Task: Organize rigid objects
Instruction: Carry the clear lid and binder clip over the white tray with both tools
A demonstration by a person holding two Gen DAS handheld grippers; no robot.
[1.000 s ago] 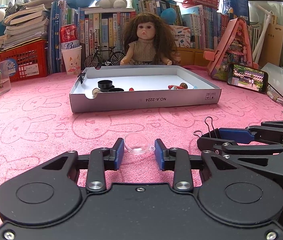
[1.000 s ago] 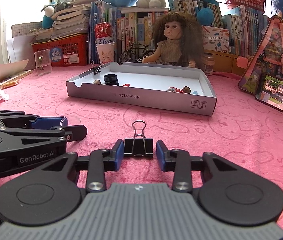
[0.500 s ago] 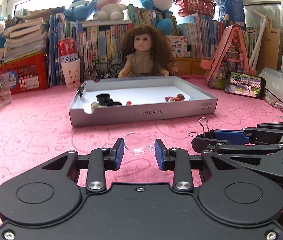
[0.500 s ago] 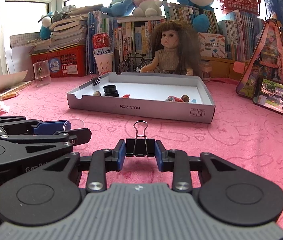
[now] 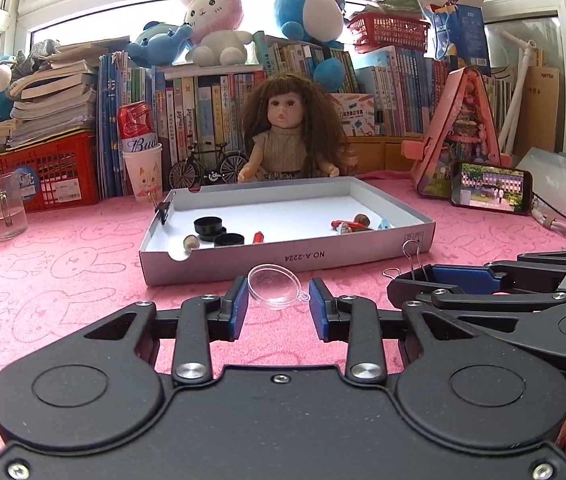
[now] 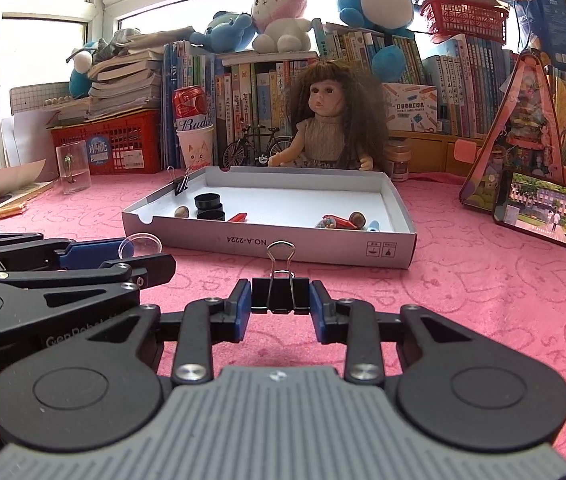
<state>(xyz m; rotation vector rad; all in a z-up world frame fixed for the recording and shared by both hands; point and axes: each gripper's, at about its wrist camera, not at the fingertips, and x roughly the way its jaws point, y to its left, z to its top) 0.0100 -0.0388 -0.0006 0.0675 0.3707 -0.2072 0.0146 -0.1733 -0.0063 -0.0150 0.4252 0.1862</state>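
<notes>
My left gripper [image 5: 279, 306] is shut on a clear plastic half-dome [image 5: 275, 286], held just above the pink cloth. My right gripper [image 6: 281, 306] is shut on a black binder clip [image 6: 281, 295] with its wire handle standing up. The two grippers hang side by side. The right one [image 5: 483, 276] shows at the right of the left wrist view, and the left one [image 6: 83, 256] with the dome [image 6: 141, 242] at the left of the right wrist view. Ahead lies a shallow white box [image 5: 363, 252] [image 6: 323, 246] holding black caps [image 5: 209, 226], small red pieces, nuts and a clipped-on binder clip [image 5: 163, 212].
Behind the box sits a doll [image 5: 287, 136] with a toy bicycle, a can on a paper cup [image 5: 141, 148], a red crate and shelves of books. A glass mug [image 5: 5, 210] stands far left. A phone [image 5: 491, 192], a pink toy house and cables lie right.
Both wrist views have tipped upward a little, so the box and the cloth sit lower in the picture. The dome and the binder clip stay between the same fingers.
</notes>
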